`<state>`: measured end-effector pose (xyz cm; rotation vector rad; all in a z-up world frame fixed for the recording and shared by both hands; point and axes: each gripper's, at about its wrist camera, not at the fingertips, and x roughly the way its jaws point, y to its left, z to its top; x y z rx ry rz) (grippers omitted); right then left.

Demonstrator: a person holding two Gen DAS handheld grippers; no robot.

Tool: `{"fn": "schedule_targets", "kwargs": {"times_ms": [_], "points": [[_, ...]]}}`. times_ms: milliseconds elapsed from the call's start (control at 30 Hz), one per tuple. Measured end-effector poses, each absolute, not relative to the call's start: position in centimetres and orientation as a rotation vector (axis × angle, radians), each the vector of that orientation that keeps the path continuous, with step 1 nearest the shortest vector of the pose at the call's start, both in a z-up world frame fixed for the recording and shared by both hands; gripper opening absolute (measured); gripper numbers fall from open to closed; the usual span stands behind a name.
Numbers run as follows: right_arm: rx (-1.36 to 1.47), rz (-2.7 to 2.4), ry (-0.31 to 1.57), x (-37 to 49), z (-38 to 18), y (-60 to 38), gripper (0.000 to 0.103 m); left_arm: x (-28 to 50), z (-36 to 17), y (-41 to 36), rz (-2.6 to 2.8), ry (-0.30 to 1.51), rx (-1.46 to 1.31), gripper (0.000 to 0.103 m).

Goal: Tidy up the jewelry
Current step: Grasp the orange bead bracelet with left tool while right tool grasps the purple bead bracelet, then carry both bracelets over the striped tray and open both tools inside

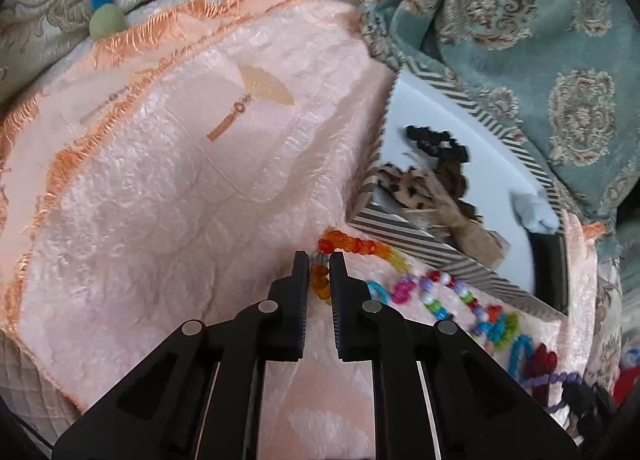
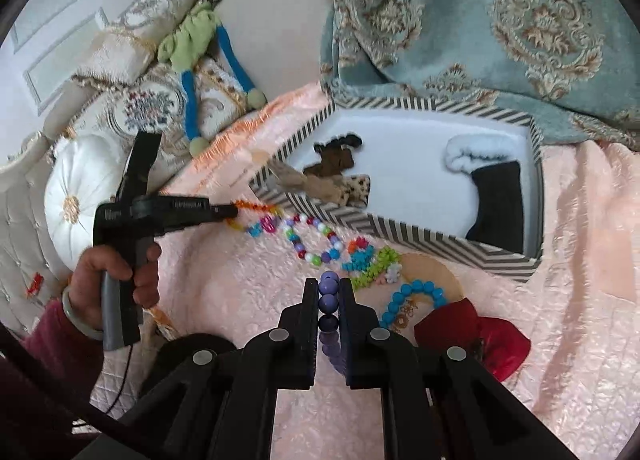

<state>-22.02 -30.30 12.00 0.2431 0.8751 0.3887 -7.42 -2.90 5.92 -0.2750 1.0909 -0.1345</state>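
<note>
My left gripper [image 1: 320,260] is shut on an orange-and-yellow bead strand [image 1: 352,247] just left of the striped box [image 1: 432,256]; it also shows in the right wrist view [image 2: 234,212], holding the same strand [image 2: 256,207]. My right gripper [image 2: 329,288] is shut on a purple bead strand [image 2: 328,300] above the pink blanket. Between them lie a multicolour bead necklace [image 2: 312,240], blue and green bead pieces [image 2: 372,260] and a blue bead bracelet [image 2: 416,296]. The striped box [image 2: 400,227] holds hair scrunchies [image 2: 336,167] and a black-and-white item [image 2: 492,187].
A pink quilted blanket [image 1: 180,199] covers the bed. A teal patterned cover [image 2: 500,27] lies behind the box. Cushions [image 2: 80,195] and a blue-and-green soft toy [image 2: 192,59] are at the left. A red fabric piece [image 2: 480,336] lies near my right gripper.
</note>
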Motion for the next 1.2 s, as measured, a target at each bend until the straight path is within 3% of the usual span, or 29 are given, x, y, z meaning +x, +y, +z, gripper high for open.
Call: {"fn": "schedule_targets", "kwargs": {"times_ms": [633, 1200], "points": [[0.333, 0.365, 0.780, -24.6, 17.0, -32.7, 0.008, -12.3, 15.8, -4.7, -0.243, 0.918, -0.227, 0.008], [0.302, 0.308, 0.784, -23.0, 17.6, -33.2, 0.008, -12.2, 17.4, -9.8, -0.278, 0.879, -0.106, 0.008]]}}
